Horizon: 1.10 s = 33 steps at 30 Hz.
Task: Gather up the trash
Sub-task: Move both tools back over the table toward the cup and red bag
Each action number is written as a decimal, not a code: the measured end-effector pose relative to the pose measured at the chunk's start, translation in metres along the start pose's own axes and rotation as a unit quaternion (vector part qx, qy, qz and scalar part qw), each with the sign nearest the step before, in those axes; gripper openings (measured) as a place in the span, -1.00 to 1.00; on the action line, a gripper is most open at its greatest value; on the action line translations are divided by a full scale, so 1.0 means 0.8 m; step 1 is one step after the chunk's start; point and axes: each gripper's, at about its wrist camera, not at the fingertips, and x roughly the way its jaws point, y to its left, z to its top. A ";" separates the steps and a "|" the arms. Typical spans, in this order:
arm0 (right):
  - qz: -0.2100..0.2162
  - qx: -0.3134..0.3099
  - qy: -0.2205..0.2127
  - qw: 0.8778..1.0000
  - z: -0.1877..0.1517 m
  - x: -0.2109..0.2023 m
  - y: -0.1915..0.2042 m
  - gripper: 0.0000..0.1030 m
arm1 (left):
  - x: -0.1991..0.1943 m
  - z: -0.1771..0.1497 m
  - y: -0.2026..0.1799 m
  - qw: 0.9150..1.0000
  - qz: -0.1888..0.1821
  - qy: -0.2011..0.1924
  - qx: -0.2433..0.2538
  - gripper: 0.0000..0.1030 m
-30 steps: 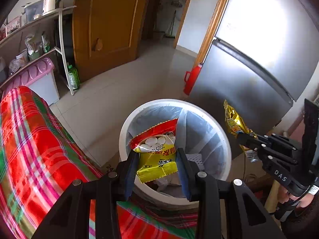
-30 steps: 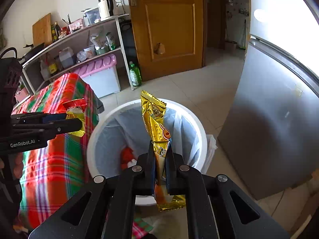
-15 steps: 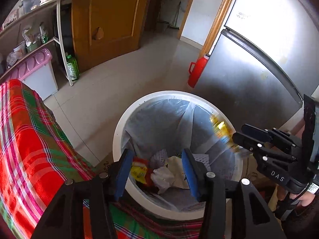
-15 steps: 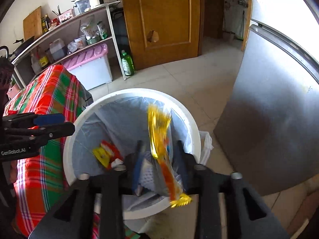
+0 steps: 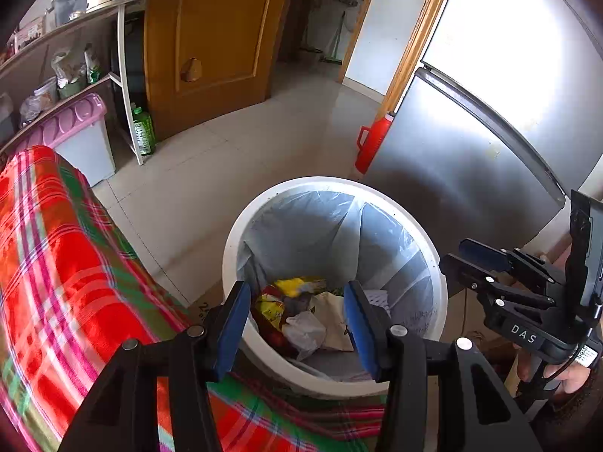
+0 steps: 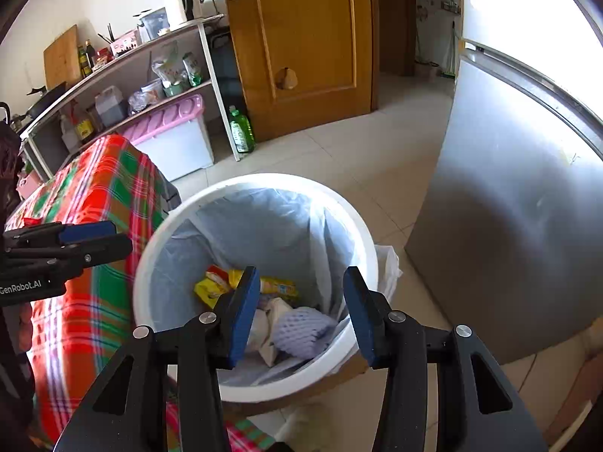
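A red, green and pink plaid cloth (image 5: 64, 263) is covering the desk at the far left of both wrist views, and its edge is hanging just beside a round white trash bin (image 5: 233, 248) standing on the pale tiled floor (image 5: 226, 165). A thin bluish liner bag (image 5: 301, 233) is lining the bin.

The left tool (image 5: 297, 316) is hovering over the near rim of the bin, its blue-padded fingers (image 5: 233, 324) standing spread apart with nothing between them. Below it, at the bottom of the bin, trash is lying in a loose heap: a yellow and red snack wrapper (image 5: 269, 307), crumpled white paper (image 5: 305, 333) and a gold wrapper (image 6: 277, 285), which is resting flat beside the yellow one in the right wrist view. A pale purple foam net (image 6: 301, 329) is lying next to them.

The right tool (image 6: 301, 309) is also hanging above the bin, its jaws opening and pinching nothing. In the left wrist view it is showing at the right edge, with a hand (image 5: 565, 373) gripping its handle.

Behind the bin, a wooden door (image 5: 215, 37) is standing in the middle, a red thermos (image 5: 373, 143) is sitting on the floor, and a steel refrigerator (image 5: 490, 113) is filling the right side.
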 end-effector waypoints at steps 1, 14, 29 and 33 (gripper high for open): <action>0.000 -0.001 -0.002 1.000 0.000 -0.003 0.004 -0.09 | -0.003 -0.001 0.001 1.000 -0.001 -0.002 -0.003 0.00; 0.024 -0.019 -0.039 0.999 0.000 -0.044 0.052 -0.09 | -0.077 -0.025 0.036 0.999 0.019 -0.044 -0.025 0.06; 0.104 -0.067 -0.061 0.990 0.008 -0.060 0.162 -0.08 | -0.186 -0.088 0.122 0.988 0.088 -0.099 -0.085 0.14; 0.130 -0.087 -0.057 0.986 0.010 -0.055 0.202 -0.05 | -0.215 -0.110 0.158 0.982 0.106 -0.111 -0.112 0.15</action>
